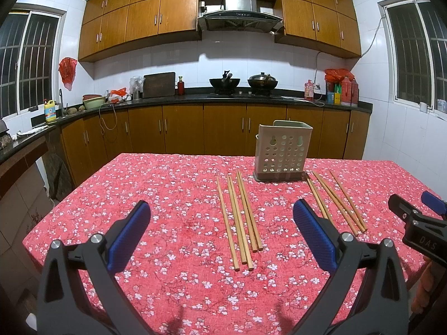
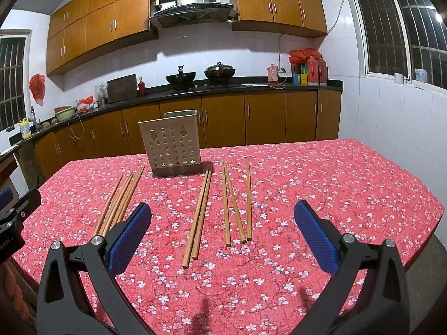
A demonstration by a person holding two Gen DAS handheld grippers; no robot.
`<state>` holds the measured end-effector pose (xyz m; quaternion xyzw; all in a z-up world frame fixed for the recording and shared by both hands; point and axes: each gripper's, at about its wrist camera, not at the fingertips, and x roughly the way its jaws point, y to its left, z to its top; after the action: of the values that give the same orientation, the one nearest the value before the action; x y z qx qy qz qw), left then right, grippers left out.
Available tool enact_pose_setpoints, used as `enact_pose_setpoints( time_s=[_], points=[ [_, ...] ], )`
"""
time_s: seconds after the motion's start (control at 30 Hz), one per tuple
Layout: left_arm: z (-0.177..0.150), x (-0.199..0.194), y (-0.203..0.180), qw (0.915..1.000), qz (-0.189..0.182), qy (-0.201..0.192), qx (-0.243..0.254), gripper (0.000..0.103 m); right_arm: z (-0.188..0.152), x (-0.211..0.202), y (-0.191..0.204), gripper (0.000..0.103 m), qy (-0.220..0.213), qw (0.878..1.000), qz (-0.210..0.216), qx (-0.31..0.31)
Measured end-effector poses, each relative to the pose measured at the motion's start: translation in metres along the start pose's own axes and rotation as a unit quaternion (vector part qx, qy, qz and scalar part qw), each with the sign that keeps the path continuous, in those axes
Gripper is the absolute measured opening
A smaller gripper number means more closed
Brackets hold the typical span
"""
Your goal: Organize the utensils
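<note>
A: Well, leftmost first: left gripper, blue-padded, spread wide, gripping nothing, hovering over the red floral-clothed bench.

B: And straight ahead of it?

A: Left cluster of plain brown wooden chopsticks, flat on the cloth, framed between the two fingers. Long axes running away from the camera toward the far edge, near ends closest.

B: So, probably, a pinch across the sticks rather than along them. Next?

A: Beige perforated plastic utensil holder, upright, just beyond the far tips and a little right of that cluster. Inside not visible.

B: Further right?

A: Right cluster of the same wooden chopsticks: a touching pair, then three looser ones. Again lengthwise, pointing at the far edge, dead ahead of the right gripper, likewise wide and empty.

B: Judging by that, each cluster nearer its own side's gripper. Likely left for left, right for right, then tipping upright into the holder.
</note>
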<state>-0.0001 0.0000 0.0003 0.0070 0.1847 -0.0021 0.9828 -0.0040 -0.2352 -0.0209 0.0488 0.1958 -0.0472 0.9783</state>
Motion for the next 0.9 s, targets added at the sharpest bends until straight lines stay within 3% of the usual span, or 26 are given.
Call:
enact_pose_setpoints(
  time_s=[0.23, 0.37, 0.6, 0.73, 0.9],
  points=[
    [-0.002, 0.007, -0.002, 0.9999, 0.001, 0.011, -0.001, 0.099, 0.001, 0.012, -0.007, 0.101, 0.015, 1.000, 0.000, 0.012],
    [-0.009, 0.033, 0.001, 0.9991, 0.006, 0.041, -0.002, 0.099, 0.007, 0.037, -0.024, 0.095, 0.057, 0.998, -0.008, 0.038],
    [-0.011, 0.077, 0.018, 0.9939, 0.012, 0.109, -0.017, 0.096, 0.008, 0.119, -0.060, 0.056, 0.185, 0.978, -0.022, 0.092],
    [-0.013, 0.102, 0.027, 0.9899, 0.009, 0.138, -0.030, 0.082, 0.003, 0.159, -0.067, 0.038, 0.229, 0.968, -0.031, 0.096],
    [-0.015, 0.129, 0.039, 0.9834, -0.004, 0.173, -0.053, 0.072, -0.001, 0.182, -0.061, 0.034, 0.247, 0.965, -0.028, 0.080]
  ],
)
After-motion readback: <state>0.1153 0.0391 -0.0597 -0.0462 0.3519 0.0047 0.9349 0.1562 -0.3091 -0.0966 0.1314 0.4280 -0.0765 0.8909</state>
